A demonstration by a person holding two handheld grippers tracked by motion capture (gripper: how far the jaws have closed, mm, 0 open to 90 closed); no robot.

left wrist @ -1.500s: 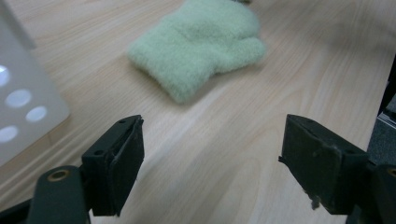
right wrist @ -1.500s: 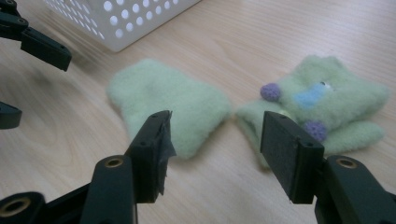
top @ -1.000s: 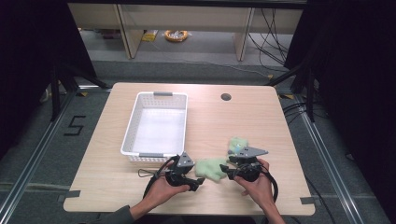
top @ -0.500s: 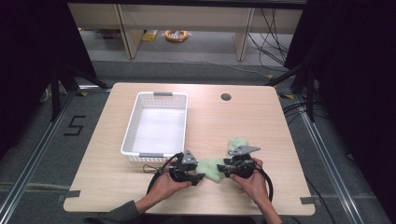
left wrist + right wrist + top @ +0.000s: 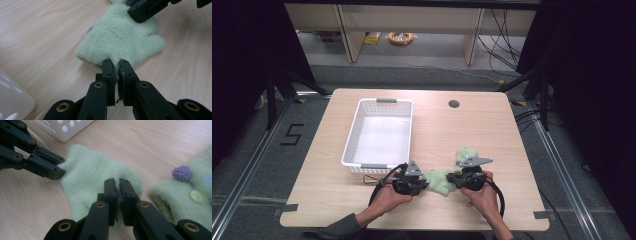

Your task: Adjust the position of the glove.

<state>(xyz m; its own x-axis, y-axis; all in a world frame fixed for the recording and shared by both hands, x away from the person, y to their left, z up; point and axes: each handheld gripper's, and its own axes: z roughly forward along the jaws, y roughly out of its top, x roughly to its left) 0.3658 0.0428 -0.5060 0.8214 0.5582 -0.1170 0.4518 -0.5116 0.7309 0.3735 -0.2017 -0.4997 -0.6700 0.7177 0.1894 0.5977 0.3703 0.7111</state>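
A pale green fleece mitten (image 5: 439,179) lies flat near the table's front edge. My left gripper (image 5: 115,65) has just been closing and is now shut on the mitten's near edge (image 5: 120,37). From the opposite side my right gripper (image 5: 117,185) has also just closed on the same mitten (image 5: 87,172). In the high view the left gripper (image 5: 419,184) and right gripper (image 5: 454,179) face each other across it. A second green mitten (image 5: 185,195) with a purple pompom and a button lies just to the right.
A white perforated basket (image 5: 353,142) stands empty on the table left of centre, just behind my left hand. A round cable hole (image 5: 454,104) sits near the far edge. The second mitten (image 5: 467,154) lies behind my right gripper.
Both grippers' jaws have come together on the mitten between them. The right gripper has edged slightly nearer the mitten; the left hand has stayed put.
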